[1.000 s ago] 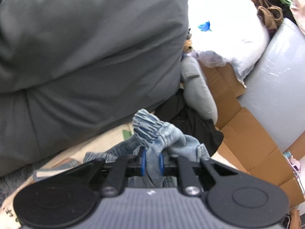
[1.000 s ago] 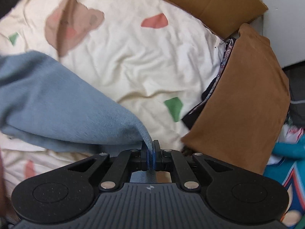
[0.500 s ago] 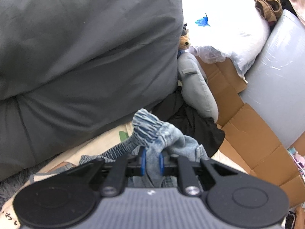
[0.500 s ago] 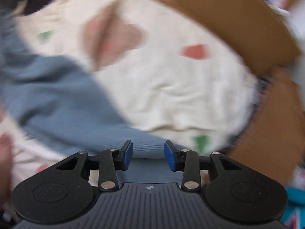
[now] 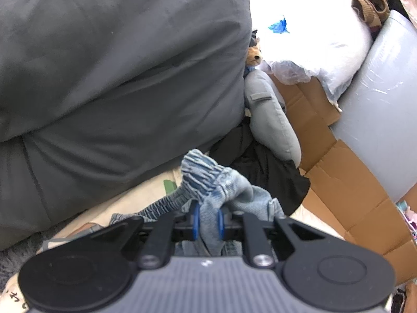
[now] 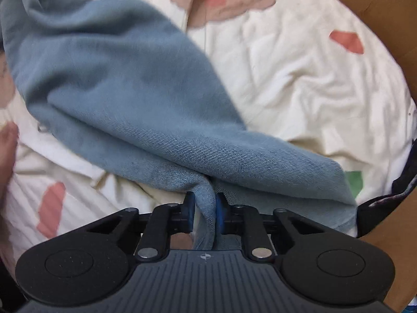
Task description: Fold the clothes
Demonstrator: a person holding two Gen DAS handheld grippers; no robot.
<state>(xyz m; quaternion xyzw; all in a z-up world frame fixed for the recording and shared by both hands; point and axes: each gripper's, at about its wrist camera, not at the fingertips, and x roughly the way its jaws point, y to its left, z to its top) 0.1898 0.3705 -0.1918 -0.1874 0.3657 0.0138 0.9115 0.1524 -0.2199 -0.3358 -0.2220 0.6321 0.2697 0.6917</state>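
A pair of light blue denim trousers with a gathered elastic waistband point(image 5: 206, 177) is bunched in front of my left gripper point(image 5: 207, 219), which is shut on the waistband fabric. In the right wrist view the trouser leg point(image 6: 125, 88) lies spread over a cream sheet point(image 6: 299, 86) printed with coloured shapes. My right gripper point(image 6: 204, 208) points down at the sheet, its jaws closing on a pinched fold of the same denim, and the blue pads press on it.
A large dark grey cushion point(image 5: 117, 65) fills the left. A grey neck pillow point(image 5: 271, 120), black clothing point(image 5: 263, 167), cardboard point(image 5: 346, 187), a white pillow point(image 5: 312, 31) and a pale grey padded edge point(image 5: 385, 109) lie right. A bare foot point(image 6: 6, 146) rests at the sheet's left edge.
My right gripper let go of the denim edge, opened, dropped closer to the sheet and closed again on a fold of the trouser leg. The left gripper kept its hold and barely moved.
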